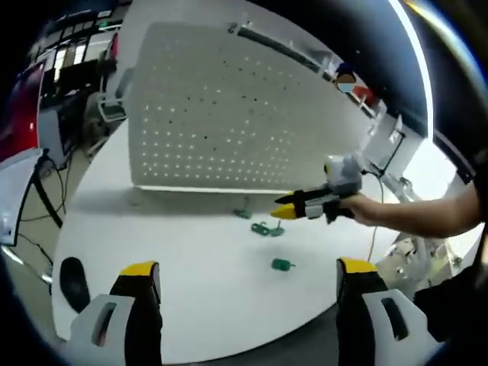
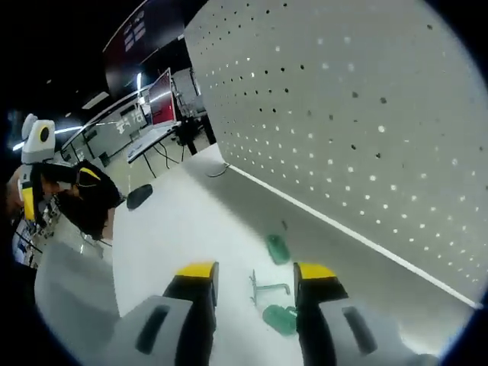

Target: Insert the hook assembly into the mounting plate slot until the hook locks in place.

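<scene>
A white pegboard mounting plate point(image 1: 221, 107) stands upright on the white table point(image 1: 191, 244). In front of it lie three small green hook pieces: one near the board's foot point(image 1: 244, 212), one in the middle point(image 1: 267, 229) and one nearest me point(image 1: 282, 264). My left gripper point(image 1: 248, 267) hangs open and wide, back from them, holding nothing. The right gripper point(image 1: 284, 212), held in a hand, hovers just over the middle piece. In the right gripper view its jaws point(image 2: 255, 271) are open, with a wire hook point(image 2: 271, 288) and a green piece point(image 2: 280, 319) on the table between them and another green piece point(image 2: 277, 248) ahead.
A black oval object point(image 1: 74, 278) lies near the table's left edge. The pegboard point(image 2: 366, 114) walls off the far side of the table. The left gripper point(image 2: 57, 189) shows at the left of the right gripper view. Desks and monitors stand beyond the table.
</scene>
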Available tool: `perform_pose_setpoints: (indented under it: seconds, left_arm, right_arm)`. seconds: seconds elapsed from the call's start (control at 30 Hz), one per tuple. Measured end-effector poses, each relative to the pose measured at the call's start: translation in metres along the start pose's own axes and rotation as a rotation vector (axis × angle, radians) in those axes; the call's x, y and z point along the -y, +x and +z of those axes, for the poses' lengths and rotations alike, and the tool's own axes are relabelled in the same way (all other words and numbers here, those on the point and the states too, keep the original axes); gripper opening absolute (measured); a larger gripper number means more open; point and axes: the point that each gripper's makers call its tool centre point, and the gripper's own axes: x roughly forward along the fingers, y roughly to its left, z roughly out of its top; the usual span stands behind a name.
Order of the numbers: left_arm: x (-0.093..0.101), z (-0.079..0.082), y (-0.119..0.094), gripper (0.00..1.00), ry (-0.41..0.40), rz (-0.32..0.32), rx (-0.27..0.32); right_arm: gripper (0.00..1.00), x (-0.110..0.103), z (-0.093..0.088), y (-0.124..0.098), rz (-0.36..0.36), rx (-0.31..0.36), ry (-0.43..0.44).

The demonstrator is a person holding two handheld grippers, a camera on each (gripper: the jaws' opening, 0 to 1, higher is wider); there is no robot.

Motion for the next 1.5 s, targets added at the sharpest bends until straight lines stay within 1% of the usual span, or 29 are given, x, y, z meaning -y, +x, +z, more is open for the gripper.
perform_pose_setpoints:
  seconds: [0.03, 0.13, 0.2, 0.23, 0.3, 0.43, 0.53, 0.6, 0.73, 0.87, 1.0, 1.1, 1.23, 1.3, 1.37, 1.4, 1.5]
  left_arm:
    - [0.001, -0.001, 0.002, 0.97, -0.010, -0.005, 0.001]
    - [0.003, -0.002, 0.004, 0.97, -0.019, -0.015, -0.004]
    - [0.006, -0.002, 0.007, 0.97, -0.042, -0.032, 0.002]
    - [0.011, -0.002, 0.010, 0.97, -0.098, -0.061, 0.013]
    - [0.019, -0.004, 0.012, 0.97, -0.153, -0.106, 0.011]
    - [0.019, -0.004, 0.012, 0.96, -0.149, -0.093, 0.021]
    - [0.016, -0.008, 0.012, 0.96, -0.150, -0.085, 0.013]
    - [0.013, -0.011, 0.012, 0.95, -0.151, -0.078, 0.005]
    - [0.008, -0.011, 0.012, 0.95, -0.162, -0.066, 0.010]
    - [0.008, -0.016, 0.014, 0.94, -0.163, -0.065, -0.006]
    - [0.008, -0.016, 0.013, 0.95, -0.155, -0.062, -0.013]
    - [0.007, -0.014, 0.013, 0.95, -0.142, -0.056, -0.014]
    - [0.004, -0.011, 0.016, 0.95, -0.149, -0.054, -0.003]
    - [0.003, -0.014, 0.018, 0.94, -0.148, -0.055, -0.017]
    - [0.002, -0.013, 0.017, 0.94, -0.141, -0.051, -0.016]
    - [0.002, -0.012, 0.017, 0.94, -0.142, -0.050, -0.012]
    - [0.001, -0.011, 0.017, 0.94, -0.146, -0.049, -0.009]
  right_arm:
    - [0.36, 0.002, -0.001, 0.005, -0.002, -0.015, 0.001]
    - [0.34, 0.006, 0.006, 0.020, 0.001, -0.015, 0.015]
    - [0.32, 0.009, 0.009, 0.030, 0.000, -0.023, 0.018]
    - [0.30, 0.011, 0.007, 0.036, -0.008, -0.039, 0.011]
    - [0.26, 0.018, 0.003, 0.044, -0.026, -0.069, -0.019]
    - [0.23, 0.025, 0.004, 0.051, -0.029, -0.075, -0.025]
    - [0.20, 0.028, 0.007, 0.055, -0.017, -0.074, -0.004]
    - [0.18, 0.030, 0.008, 0.057, -0.011, -0.074, 0.003]
    - [0.13, 0.032, 0.009, 0.061, 0.002, -0.084, -0.022]
    - [0.09, 0.031, 0.009, 0.064, 0.027, -0.094, 0.008]
    - [0.02, 0.029, 0.009, 0.064, 0.043, -0.102, -0.014]
    - [0.01, 0.028, 0.008, 0.064, 0.047, -0.103, -0.009]
    - [0.00, 0.029, 0.008, 0.062, 0.041, -0.099, -0.004]
    - [0.00, 0.032, 0.009, 0.061, 0.023, -0.090, 0.013]
    - [0.00, 0.031, 0.017, 0.058, 0.024, -0.055, 0.049]
    - [0.00, 0.028, 0.023, 0.056, 0.038, -0.026, 0.077]
    - [0.00, 0.025, 0.029, 0.050, 0.041, -0.018, 0.095]
